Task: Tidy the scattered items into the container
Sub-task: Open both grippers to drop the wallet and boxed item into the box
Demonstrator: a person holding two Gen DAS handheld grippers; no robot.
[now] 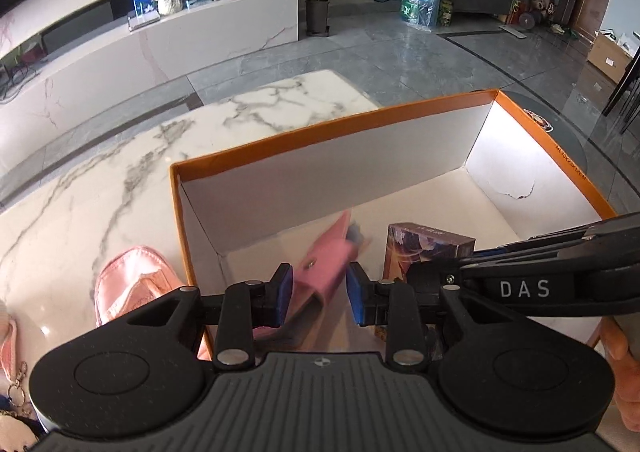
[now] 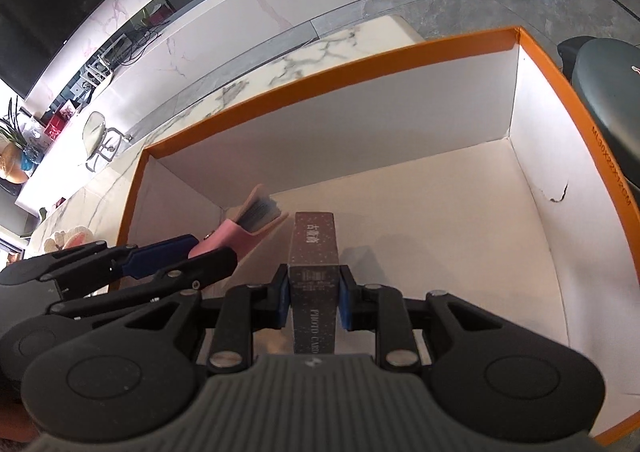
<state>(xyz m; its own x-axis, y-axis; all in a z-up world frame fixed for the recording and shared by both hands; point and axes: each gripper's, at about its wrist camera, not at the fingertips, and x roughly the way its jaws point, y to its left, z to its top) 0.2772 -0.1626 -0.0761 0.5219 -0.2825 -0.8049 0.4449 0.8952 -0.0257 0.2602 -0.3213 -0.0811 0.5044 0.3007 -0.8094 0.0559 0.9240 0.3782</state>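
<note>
Both grippers sat nearest the lenses, reaching over the near wall of the orange-rimmed box (image 2: 420,47), by far the largest thing on the marble table (image 1: 120,179). Its white floor was bare toward twelve o'clock.

At seven o'clock in the left view, outside the box, a pink pouch (image 1: 132,284) lay on the marble, not yet tidied.

Inside, the photo card box (image 2: 314,252) stood at six o'clock in the right view, the right gripper (image 2: 313,302) clamped narrowly on its two sides. Whether it touched the floor could not be told.

Smaller again, the pink card wallet (image 1: 324,252) hung blurred between the blue pads (image 1: 280,292) of the left gripper (image 1: 318,294). The jaws stood fairly wide with a gap at the right pad, so it looked released or dropping.

This seemed the placing step for two items at once. Next, the right jaws would need to part, then both tools lift clear and head for the pouch.
</note>
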